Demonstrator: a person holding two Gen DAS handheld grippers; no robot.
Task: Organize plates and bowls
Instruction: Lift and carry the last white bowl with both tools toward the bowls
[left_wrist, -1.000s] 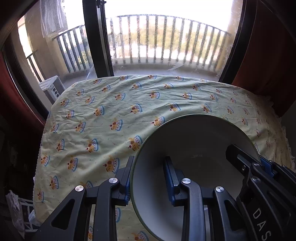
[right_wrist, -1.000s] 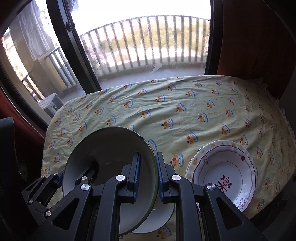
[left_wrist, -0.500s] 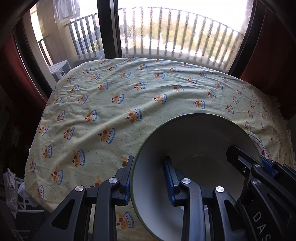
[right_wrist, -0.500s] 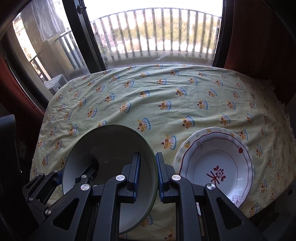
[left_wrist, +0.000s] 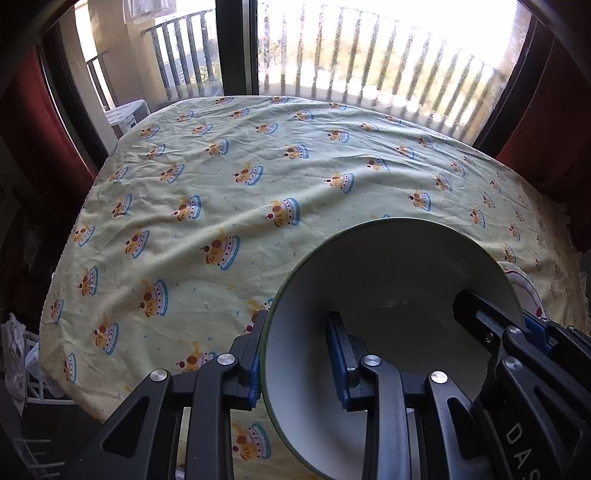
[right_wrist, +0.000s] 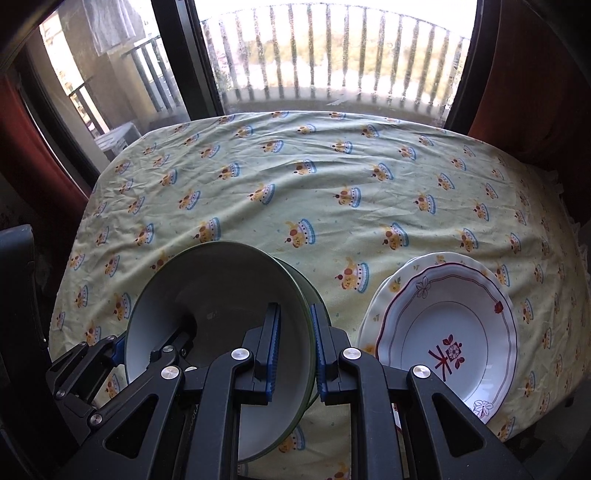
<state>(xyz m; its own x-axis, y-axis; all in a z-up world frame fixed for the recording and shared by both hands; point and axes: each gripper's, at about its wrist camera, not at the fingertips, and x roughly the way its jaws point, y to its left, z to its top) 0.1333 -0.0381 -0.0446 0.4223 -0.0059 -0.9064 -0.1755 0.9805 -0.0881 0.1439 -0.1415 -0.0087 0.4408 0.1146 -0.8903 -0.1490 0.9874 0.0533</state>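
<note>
Both grippers pinch one green-rimmed bowl (right_wrist: 218, 317) by opposite sides of its rim: the left gripper (left_wrist: 295, 354) with one finger outside the wall and one inside, the right gripper (right_wrist: 294, 350) likewise. The two-sided grip apparently steadies the bowl, which is tilted above the near edge of the tablecloth (right_wrist: 332, 177). Under it in the right view shows a second green rim, perhaps another bowl. Just right of the bowl sit stacked floral plates (right_wrist: 447, 332), suggesting sorting by kind.
</note>
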